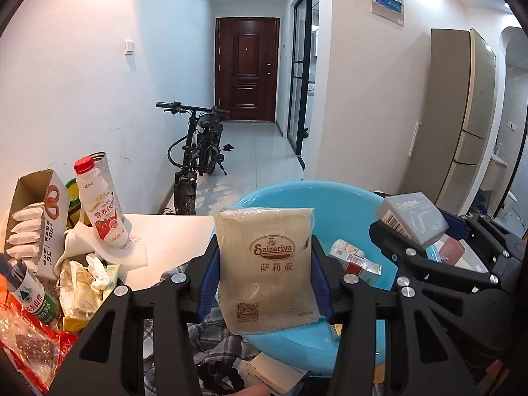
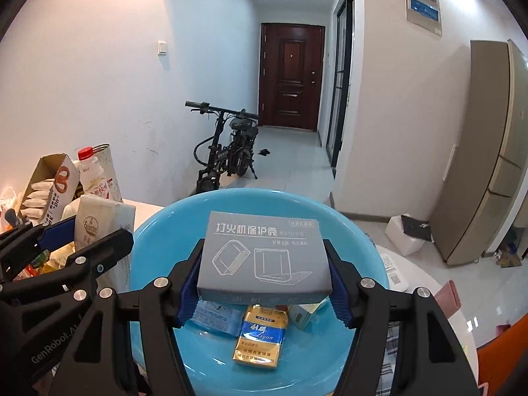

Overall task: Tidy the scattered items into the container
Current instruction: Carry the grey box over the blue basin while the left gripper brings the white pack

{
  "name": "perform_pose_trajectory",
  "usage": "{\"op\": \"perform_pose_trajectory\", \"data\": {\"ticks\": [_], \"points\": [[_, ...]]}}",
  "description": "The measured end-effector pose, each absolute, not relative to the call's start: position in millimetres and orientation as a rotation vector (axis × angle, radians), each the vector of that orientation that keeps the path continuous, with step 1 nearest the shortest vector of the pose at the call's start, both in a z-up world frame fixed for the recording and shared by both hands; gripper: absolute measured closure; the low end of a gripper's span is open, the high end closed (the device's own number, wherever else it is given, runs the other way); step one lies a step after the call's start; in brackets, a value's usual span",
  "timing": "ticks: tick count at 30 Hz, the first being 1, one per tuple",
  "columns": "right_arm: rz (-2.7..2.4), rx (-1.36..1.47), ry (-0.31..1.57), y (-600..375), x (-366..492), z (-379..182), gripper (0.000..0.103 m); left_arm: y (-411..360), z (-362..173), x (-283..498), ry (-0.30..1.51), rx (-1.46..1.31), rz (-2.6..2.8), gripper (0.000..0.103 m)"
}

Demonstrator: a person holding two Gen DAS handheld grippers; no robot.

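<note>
Claws both loaded: I am holding right claw, pinching flat grey cardboard box, directly over round blue plastic basin; left claw is pinching beige Saizeriya sachet at its rim.

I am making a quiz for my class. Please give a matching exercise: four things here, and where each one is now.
Things:
1. Saizeriya packet
2. grey box
3. gold-blue pack
4. red-capped bottle

Places:
A. lying in the blue basin
B. standing on the table
C. between the right fingers
D. between the left fingers

Pairs: 1-D, 2-C, 3-A, 4-B
</note>
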State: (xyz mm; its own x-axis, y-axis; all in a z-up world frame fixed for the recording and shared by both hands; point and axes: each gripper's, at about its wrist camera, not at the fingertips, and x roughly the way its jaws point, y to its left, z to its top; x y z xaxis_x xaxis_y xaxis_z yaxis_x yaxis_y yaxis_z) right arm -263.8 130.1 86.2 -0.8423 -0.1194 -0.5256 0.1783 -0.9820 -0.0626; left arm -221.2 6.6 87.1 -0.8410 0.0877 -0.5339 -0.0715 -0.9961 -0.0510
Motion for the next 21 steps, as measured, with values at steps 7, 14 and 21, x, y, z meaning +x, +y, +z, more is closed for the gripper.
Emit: {"op": "perform_pose_trajectory", "data": {"ticks": [7, 14, 21], "points": [[-2.864, 0.823, 0.177, 131.4, -263.3, 83.7, 0.036, 8.1, 89.0, -220.5, -0.029, -0.842, 2.936, 0.056], [-2.867, 0.813, 0.172, 131.8, -261.8, 87.4, 0.036, 6.9, 88.8, -222.0, -0.031, -0.847, 2.932, 0.056], [-2.874, 0.812, 0.183, 131.1, -259.0, 90.5, 0.036, 5.7, 87.6, -221.5, -0.023, -0.844, 2.937, 0.056]]}}
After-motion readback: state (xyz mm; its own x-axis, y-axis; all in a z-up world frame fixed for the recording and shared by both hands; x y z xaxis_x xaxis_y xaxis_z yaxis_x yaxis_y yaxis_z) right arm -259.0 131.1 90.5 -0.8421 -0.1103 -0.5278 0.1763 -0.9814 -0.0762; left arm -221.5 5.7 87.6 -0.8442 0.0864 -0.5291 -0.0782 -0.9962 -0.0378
